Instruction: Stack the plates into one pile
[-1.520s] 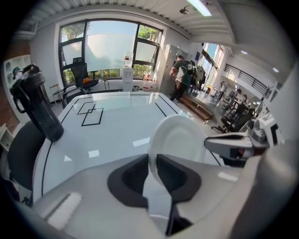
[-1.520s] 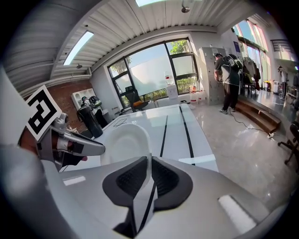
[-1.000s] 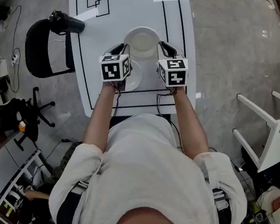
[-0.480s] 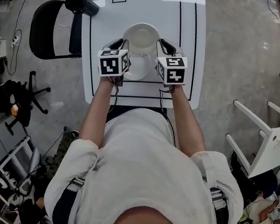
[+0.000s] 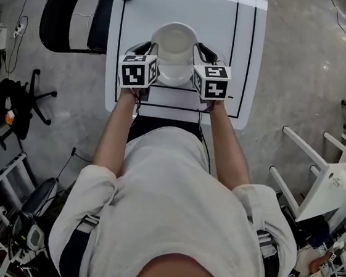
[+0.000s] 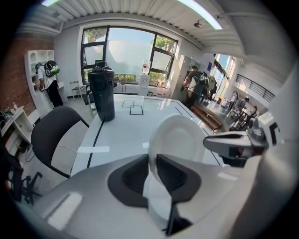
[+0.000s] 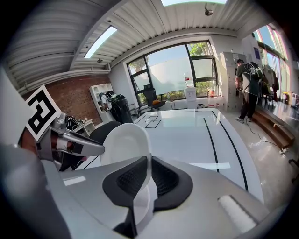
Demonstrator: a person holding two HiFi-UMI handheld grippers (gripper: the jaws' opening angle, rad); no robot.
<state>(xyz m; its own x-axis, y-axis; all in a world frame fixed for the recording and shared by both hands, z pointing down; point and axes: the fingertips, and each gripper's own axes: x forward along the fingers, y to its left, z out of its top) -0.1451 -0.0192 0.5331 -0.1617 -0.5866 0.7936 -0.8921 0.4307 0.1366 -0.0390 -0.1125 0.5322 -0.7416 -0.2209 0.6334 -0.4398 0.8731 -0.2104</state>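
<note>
Two hand-held grippers pinched one round, smooth white plate (image 5: 174, 42) by opposite rims near the top centre of the frame, over a glossy white desk (image 5: 240, 62) ruled with thin black lines. The left hand-held gripper (image 6: 152, 163) and the right hand-held gripper (image 7: 148, 170) each closed dark, textured jaws on the thin edge. A second white plate (image 5: 175, 76) showed just below it in the frame.

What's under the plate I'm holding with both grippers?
A second white plate lies on the table below it. Only its near part shows; the held plate covers the rest, so whether the two touch cannot be told.
</note>
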